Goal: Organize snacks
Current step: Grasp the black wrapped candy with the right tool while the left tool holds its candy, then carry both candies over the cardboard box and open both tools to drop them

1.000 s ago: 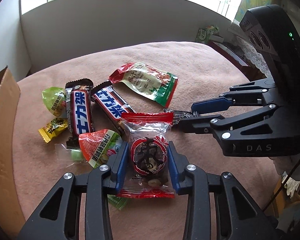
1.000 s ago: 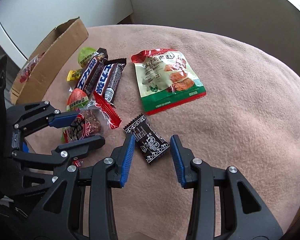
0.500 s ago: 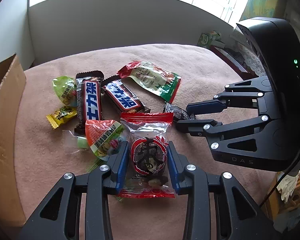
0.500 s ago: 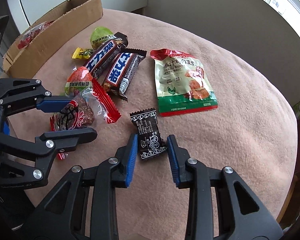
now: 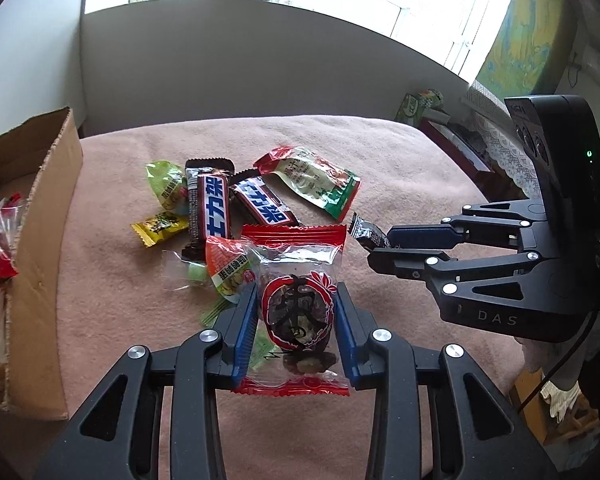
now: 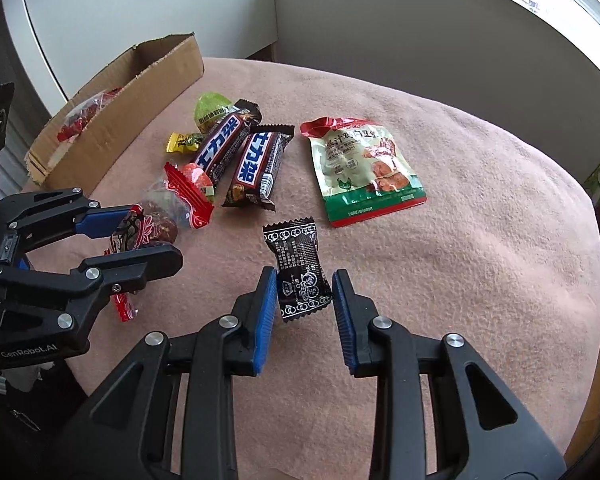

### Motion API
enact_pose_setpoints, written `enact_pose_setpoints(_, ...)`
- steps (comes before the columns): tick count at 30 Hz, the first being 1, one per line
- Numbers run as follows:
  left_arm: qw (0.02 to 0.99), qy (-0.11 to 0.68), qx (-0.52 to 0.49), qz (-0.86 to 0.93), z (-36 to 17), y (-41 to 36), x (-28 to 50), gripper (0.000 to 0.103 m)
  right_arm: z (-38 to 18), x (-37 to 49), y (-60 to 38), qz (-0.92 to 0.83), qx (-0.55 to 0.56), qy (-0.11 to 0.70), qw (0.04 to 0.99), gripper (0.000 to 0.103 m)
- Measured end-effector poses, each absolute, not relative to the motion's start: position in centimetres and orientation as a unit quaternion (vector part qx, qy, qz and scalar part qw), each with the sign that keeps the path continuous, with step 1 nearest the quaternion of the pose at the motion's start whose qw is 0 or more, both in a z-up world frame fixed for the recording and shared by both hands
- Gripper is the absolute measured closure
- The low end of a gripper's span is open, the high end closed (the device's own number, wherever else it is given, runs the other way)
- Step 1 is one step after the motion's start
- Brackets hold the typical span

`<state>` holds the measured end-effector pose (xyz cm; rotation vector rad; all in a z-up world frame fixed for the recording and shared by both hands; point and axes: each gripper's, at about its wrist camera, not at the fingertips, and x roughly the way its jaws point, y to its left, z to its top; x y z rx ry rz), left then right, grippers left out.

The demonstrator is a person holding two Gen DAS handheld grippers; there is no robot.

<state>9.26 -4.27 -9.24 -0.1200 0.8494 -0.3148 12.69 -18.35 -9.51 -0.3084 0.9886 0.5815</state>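
Both tools grip wrapped snacks — clear blanket (image 6: 480,248) rightward.

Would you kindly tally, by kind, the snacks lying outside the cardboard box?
Brown chocolate bars with blue lettering: 2
Flat green-and-red pouch: 1
Clear red-edged packet: 1
Black wrapped candy: 1
Small wrapped sweets, yellow, green, orange, clear: 4
Total: 9. Green scraps under the clear packet are too hidden to count.
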Motion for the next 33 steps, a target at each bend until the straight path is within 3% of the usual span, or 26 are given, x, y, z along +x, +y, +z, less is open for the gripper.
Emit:
enact_pose_setpoints(19,0.934,0.337,-0.101,-0.066,-3.9,5.2,4.8,0.069,-2.8,10.7,-9.9,0.340,-0.126,0.394,0.844,0.074)
enact_pose_setpoints(33,0.935,0.328,-0.131,0.034,-4.4,13.7,4.1,0.069,-1.8,13.4,1.3,0.392,-0.134,0.387,0.824,0.074)
